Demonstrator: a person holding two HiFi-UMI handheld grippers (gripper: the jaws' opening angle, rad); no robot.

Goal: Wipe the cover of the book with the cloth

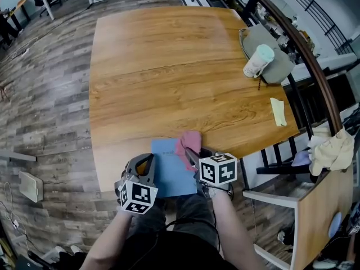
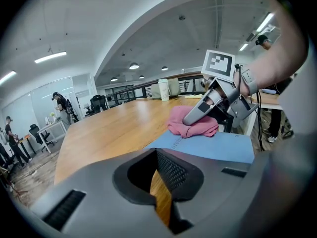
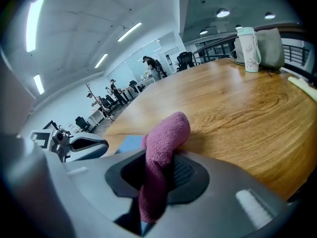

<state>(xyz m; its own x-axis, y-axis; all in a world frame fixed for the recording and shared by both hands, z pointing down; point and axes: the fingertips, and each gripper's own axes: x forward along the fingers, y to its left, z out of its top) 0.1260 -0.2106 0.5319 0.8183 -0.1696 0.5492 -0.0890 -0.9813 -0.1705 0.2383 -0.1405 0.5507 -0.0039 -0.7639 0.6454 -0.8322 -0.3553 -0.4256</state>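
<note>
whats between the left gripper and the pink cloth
The bare cover of the flat light-blue book, after a strip of wooden table; nothing else separates the left gripper from the crumpled pink cloth. The left gripper view shows it.

Head view: high above the table point(image 1: 169, 66), facing steeply down. The whole top is in frame, with the person's arms at the near edge.

Left gripper view: camera rides the left gripper point(image 1: 145, 161), low and close over the book point(image 1: 167, 176), facing across it to the right gripper point(image 1: 189, 152).

Right gripper view: equally low, facing along the table toward the cup point(image 3: 247, 48) at the far side.

Shared by all three: cloth point(image 1: 190, 141), book, cup, wood surface.
</note>
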